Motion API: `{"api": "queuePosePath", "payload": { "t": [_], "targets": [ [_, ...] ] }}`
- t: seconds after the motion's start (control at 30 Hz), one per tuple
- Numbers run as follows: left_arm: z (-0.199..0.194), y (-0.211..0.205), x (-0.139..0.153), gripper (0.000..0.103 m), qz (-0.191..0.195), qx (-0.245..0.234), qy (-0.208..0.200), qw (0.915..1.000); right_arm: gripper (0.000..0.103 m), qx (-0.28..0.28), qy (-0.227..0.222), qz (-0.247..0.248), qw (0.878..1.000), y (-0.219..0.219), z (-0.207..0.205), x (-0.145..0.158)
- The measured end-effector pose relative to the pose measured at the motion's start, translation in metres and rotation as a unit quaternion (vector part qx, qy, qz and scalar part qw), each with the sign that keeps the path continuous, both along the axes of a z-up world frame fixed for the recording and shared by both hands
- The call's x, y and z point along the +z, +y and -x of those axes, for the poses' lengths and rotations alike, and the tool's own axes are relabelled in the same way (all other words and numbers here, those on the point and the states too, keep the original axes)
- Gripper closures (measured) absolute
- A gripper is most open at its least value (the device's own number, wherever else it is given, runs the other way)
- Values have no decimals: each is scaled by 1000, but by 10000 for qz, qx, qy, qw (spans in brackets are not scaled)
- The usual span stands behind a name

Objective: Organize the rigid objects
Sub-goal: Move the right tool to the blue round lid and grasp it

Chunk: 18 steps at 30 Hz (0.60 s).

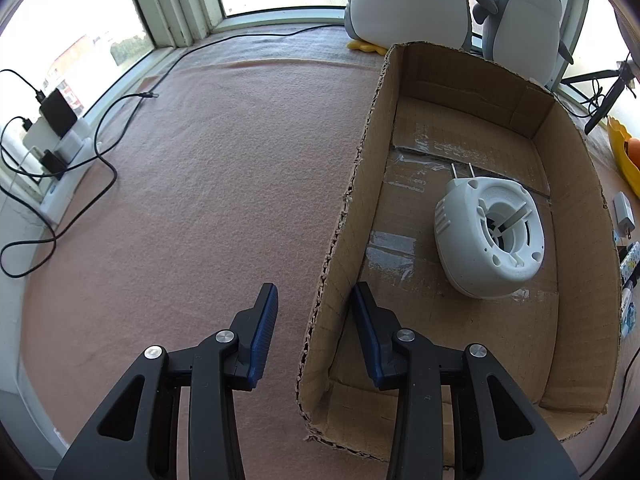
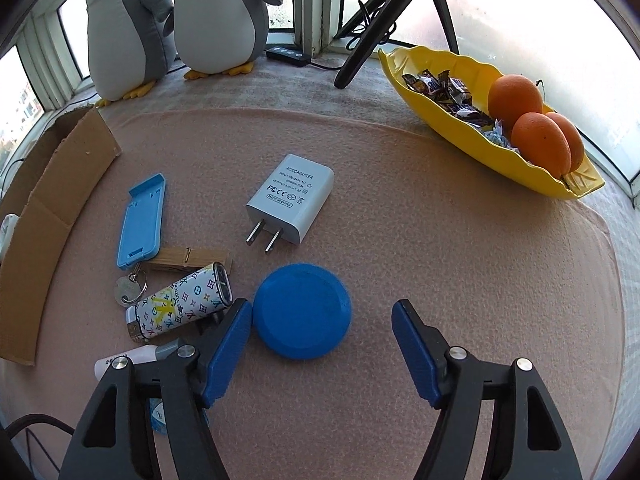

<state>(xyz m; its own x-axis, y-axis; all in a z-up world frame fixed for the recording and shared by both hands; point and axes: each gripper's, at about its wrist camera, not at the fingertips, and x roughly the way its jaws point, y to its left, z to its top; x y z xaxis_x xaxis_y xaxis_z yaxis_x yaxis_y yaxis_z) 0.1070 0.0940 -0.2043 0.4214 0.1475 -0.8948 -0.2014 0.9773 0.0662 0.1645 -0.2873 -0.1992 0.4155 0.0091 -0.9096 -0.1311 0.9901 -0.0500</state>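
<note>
The landmark for this step is the blue round disc [image 2: 303, 311], which lies flat on the pink cloth [image 2: 440, 280]. The right gripper [image 2: 322, 320] points steeply down over it with its jaws apart and nothing pressed between the pads. The disc sits off-centre in the gap: it lies just beside, perhaps touching, the left-hand fingertip [image 2: 236, 320] in the right wrist view, and stands well apart from the other fingertip. The disc is circular, so no long axis constrains the approach. The move therefore likely turns on shifting the gripper toward the disc's side until the disc is centred between the pads. Beyond the disc lies the white power adapter [image 2: 291, 199], prongs toward the disc; beside the disc, on the side of its nearer fingertip, lies the patterned lighter [image 2: 184, 306]. The cardboard box [image 1: 576, 208] lies further that way and already holds a white plug-in device [image 1: 489, 236]. The left gripper [image 1: 314, 312] straddles the box's near wall, jaws at their narrowest, though no contact with the wall shows. The right hand is the nearer to the disc.
</note>
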Motion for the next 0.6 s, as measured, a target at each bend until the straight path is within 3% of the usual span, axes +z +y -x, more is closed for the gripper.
{"api": "queuePosePath", "payload": {
  "t": [0.3, 0.37, 0.6],
  "targets": [
    [0, 0, 0, 66, 4, 0, 1, 10000, 47, 77, 135, 71, 9999, 4, -3, -5],
    [0, 0, 0, 66, 5, -1, -1, 10000, 56, 82, 166, -1, 9998, 2, -4, -4],
    [-1, 0, 0, 66, 5, 4, 2, 10000, 57, 52, 178, -70, 9998, -1, 0, -3]
  ]
}}
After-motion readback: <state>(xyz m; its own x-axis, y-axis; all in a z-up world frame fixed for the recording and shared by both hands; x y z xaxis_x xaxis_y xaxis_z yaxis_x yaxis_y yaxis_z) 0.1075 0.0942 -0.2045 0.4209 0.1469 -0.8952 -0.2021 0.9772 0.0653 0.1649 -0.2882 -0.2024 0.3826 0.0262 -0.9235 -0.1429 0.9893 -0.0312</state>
